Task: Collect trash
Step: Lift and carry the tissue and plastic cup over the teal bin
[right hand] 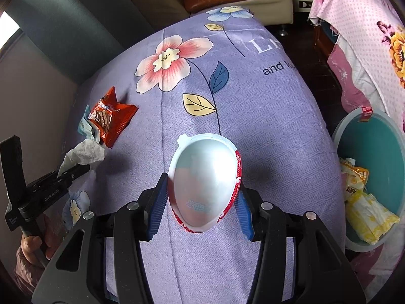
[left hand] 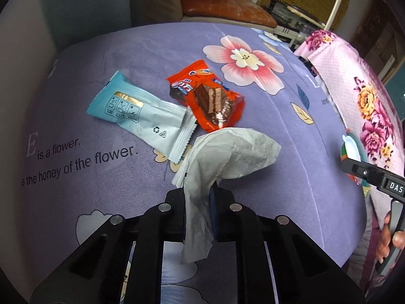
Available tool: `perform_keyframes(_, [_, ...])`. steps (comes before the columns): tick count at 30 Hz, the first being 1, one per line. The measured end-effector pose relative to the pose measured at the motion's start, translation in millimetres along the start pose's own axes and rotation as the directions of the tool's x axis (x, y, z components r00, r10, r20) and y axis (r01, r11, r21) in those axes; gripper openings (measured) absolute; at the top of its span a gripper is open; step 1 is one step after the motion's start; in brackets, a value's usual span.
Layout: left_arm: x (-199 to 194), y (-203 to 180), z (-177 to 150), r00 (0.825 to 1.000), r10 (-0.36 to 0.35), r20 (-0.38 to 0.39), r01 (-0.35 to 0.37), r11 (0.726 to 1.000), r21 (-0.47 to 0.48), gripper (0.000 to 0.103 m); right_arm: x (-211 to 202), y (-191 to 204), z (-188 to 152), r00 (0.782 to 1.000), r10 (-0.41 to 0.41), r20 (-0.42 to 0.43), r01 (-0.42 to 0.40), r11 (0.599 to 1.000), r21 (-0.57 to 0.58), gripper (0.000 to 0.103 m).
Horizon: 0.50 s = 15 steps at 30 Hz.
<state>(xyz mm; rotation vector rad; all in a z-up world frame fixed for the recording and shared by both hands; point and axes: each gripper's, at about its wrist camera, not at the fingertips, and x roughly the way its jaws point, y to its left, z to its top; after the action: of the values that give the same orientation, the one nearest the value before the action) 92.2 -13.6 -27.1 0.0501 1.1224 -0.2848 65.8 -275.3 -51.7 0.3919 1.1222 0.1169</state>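
Two loads are riding in our jaws: the left gripper (left hand: 197, 202) is pinching the crumpled tissue (left hand: 227, 152) tight, and the right gripper (right hand: 202, 202) is clasping the empty cup (right hand: 205, 177) by its sides. We are judging the teal bin (right hand: 379, 136), lying right of the cup and already holding yellow wrappers (right hand: 364, 202), nearer our right hand. Farther out, the blue wrapper (left hand: 136, 111) and orange wrapper (left hand: 207, 93) are lying on the purple-covered table (left hand: 253, 131).
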Motion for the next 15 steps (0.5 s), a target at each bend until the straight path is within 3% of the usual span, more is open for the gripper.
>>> perform_keyframes(9, [-5, -74, 1, 0.994, -0.107, -0.003, 0.106, 0.991, 0.08, 0.014, -32, -26, -5, 0.997, 0.006, 0.076, -0.01, 0.999, 0.05, 0.047])
perform_keyframes(15, [3, -138, 2, 0.988, -0.149, -0.031, 0.152, 0.975, 0.159, 0.014, -66, -70, -13, 0.99, -0.03, 0.141, 0.014, 0.993, 0.12, 0.047])
